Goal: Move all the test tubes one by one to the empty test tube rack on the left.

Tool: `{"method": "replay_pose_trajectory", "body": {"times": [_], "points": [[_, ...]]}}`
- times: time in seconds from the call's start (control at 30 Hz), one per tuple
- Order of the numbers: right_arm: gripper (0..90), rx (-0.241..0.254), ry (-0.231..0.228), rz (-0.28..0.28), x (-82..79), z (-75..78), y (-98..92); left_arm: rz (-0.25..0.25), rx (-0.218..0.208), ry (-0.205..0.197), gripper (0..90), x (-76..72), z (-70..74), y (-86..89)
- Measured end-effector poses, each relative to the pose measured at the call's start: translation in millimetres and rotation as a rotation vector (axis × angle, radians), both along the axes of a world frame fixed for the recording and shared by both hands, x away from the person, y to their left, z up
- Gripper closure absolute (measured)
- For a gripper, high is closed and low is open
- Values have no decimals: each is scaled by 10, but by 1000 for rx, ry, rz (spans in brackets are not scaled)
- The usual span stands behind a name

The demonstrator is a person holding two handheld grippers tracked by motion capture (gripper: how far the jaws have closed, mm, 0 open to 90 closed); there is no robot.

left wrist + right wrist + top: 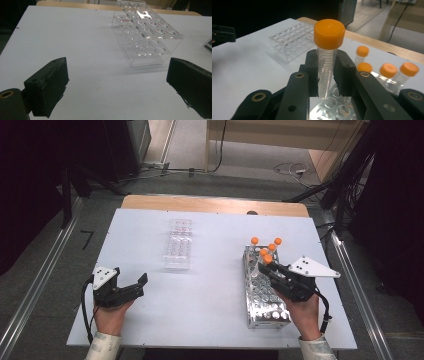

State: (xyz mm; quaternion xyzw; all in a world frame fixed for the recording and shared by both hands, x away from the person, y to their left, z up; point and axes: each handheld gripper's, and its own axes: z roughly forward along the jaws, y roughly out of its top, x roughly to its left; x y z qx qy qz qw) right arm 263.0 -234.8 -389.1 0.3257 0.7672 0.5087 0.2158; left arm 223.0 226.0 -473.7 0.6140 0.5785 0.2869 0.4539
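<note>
The right gripper (325,75) clamps a clear graduated tube with an orange cap (327,55), at frame centre, just above the metal rack (265,295). The left gripper (117,82) waits with jaws wide near the clear plastic rack (147,32). A loose grip may let the tube slip and tilt.

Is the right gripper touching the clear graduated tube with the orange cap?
Touching. The right gripper view shows the right gripper with both black jaws pressed against the clear orange-capped tube.

High view overlooks the table (210,290); both gripper views share the clear rack (146,32).
</note>
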Motion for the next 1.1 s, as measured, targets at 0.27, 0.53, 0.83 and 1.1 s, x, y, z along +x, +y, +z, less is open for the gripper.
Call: {"method": "replay_pose_trajectory", "body": {"times": [0.27, 0.53, 0.83, 1.1], "points": [[722, -23, 27, 66, -51, -72, 280, -23, 7, -1, 40, 0, 11, -53], [722, -60, 40, 118, -122, -108, 529, -90, 3, -14, 41, -8, 77, -159], [722, -103, 69, 167, -158, -223, 787, -152, 15, -36, 41, -31, 148, -290], [722, -111, 75, 193, -174, -247, 972, -200, 8, -55, 41, -66, 228, -389]]}}
